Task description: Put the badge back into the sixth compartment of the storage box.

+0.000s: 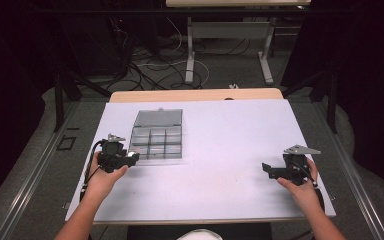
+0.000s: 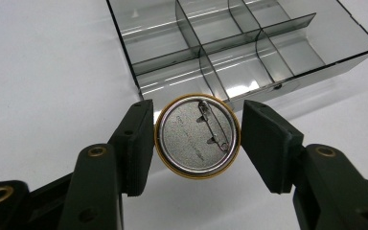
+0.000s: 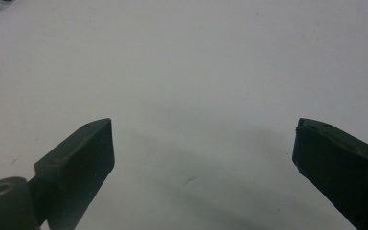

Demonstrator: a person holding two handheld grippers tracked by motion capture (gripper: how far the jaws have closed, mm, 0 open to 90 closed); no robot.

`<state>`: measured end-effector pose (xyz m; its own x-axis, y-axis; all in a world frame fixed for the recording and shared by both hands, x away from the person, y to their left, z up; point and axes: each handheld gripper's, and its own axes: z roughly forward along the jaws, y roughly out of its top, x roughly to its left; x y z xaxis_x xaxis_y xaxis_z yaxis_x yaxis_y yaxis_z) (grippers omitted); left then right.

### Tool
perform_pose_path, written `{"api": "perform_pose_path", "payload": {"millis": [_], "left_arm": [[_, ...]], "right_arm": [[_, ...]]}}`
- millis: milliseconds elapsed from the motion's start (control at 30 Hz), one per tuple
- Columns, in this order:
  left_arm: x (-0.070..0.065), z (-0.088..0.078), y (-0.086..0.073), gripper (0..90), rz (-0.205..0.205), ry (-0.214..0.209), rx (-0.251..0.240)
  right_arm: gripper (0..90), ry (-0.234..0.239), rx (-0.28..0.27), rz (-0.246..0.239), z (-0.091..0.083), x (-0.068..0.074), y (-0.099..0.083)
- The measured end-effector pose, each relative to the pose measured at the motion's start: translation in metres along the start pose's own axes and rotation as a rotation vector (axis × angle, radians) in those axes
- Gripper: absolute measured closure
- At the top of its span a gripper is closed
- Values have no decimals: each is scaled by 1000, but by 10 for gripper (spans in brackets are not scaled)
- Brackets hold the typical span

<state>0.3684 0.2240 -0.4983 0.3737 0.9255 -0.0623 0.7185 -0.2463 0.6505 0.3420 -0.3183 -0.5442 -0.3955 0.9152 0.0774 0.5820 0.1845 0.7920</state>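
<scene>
Evidently, badge: sitting pin-side up between the jaws of the left gripper (image 2: 197,139), gold rim touching the left jaw, a sliver of gap at the right one — so gripped or merely framed, cannot tell.
Badge (image 2: 197,136) place: just in front of the organizer box, at its near edge, hanging or resting over the white table (image 1: 220,150) — probably being lined up for one of the compartments.
Organizer box (image 2: 230,52): lying open, lid folded back, clear dividers showing bare cells.
Right gripper (image 3: 203,153): spread wide, grasping nothing, idling well apart from the organizer box on its right.
Left gripper view: revealing the clasp and stamped metal back.
High view: giving the layout — left gripper (image 1: 117,157) touching close to the box's (image 1: 157,135) near-left corner, right gripper (image 1: 280,171) far off, badge too small to make out.
</scene>
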Motion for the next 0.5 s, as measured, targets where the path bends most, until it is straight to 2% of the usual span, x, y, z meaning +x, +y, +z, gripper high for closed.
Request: {"api": "perform_pose_path", "payload": {"millis": [500], "left_arm": [[-11,3,13,469,15,-19,-16]], "right_arm": [[69,-2,-2,-2,0,0,0]]}}
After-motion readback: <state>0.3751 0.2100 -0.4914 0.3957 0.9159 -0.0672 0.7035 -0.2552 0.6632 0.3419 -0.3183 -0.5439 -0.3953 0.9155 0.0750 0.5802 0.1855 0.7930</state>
